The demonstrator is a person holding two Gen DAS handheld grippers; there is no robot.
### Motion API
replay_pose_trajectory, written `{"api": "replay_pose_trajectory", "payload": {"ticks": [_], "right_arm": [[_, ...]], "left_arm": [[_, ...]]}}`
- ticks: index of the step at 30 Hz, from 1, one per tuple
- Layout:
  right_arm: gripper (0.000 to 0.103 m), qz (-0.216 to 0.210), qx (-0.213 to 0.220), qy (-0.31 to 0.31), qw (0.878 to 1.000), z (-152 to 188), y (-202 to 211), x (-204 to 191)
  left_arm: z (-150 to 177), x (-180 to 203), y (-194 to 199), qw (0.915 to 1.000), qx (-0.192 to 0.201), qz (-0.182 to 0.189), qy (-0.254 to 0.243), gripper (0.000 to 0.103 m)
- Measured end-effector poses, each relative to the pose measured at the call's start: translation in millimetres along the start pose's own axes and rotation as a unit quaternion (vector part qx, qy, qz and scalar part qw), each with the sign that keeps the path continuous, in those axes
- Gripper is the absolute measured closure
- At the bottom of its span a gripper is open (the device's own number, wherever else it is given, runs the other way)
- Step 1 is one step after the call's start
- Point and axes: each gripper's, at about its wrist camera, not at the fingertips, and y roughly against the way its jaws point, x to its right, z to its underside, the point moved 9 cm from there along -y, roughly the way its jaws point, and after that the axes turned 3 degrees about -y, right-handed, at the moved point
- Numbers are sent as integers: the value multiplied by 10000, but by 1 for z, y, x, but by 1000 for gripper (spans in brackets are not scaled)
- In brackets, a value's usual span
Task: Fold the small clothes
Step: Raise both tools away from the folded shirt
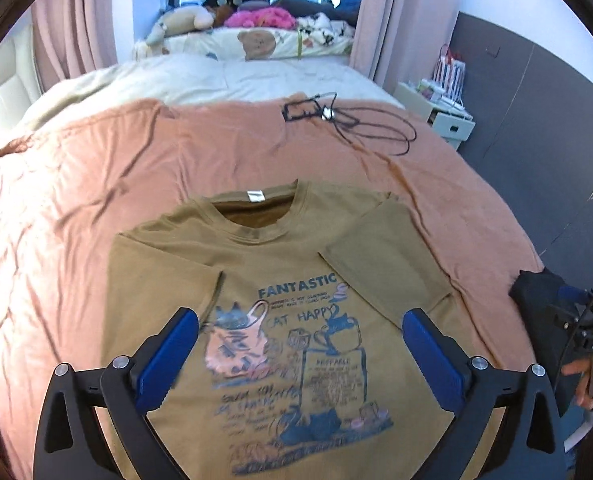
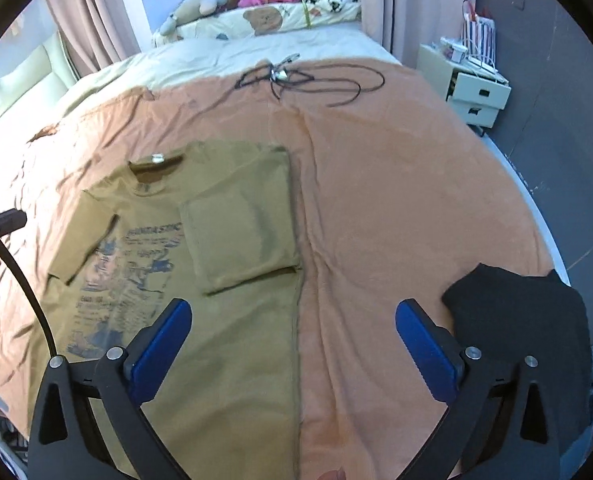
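An olive-brown T-shirt [image 1: 280,272] with a blue cat print lies flat on the salmon bedspread [image 1: 96,184], both sleeves folded inward over its front. My left gripper [image 1: 300,332] hangs above the printed chest, jaws wide open, nothing between the blue pads [image 1: 168,356]. In the right wrist view the same shirt [image 2: 232,216] lies to the left. My right gripper [image 2: 294,320] hovers over the shirt's right edge and the bedspread [image 2: 396,184], open and empty.
A black garment [image 2: 524,320] lies at the bed's right edge. A black cable with a small device [image 1: 328,116] rests farther up the bed. Pillows and soft toys [image 1: 232,20] sit at the head, a white drawer unit [image 2: 476,92] stands at right. A hand [image 1: 588,380] shows at the right edge.
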Motion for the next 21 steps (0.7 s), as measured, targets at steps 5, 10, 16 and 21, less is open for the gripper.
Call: {"api": "replay_pose_trajectory", "payload": {"ticks": [5,10,16,21], "right_arm": [[1,117,83,88,9999,13,32,-17],[1,31,168,193,9997,28,61,-36],[1,-94,270,264,9992,51,94,-52],[1,-179,358,294,9988,72,118,-62]], "left_arm": [[13,-10,47,9997,206,73,88,0],[36,-30,95,9975,479,217,466,0],[68,-59,151,9941,867,26,656,0],[99,-81,186,9924,1014,-204,671,0]]}}
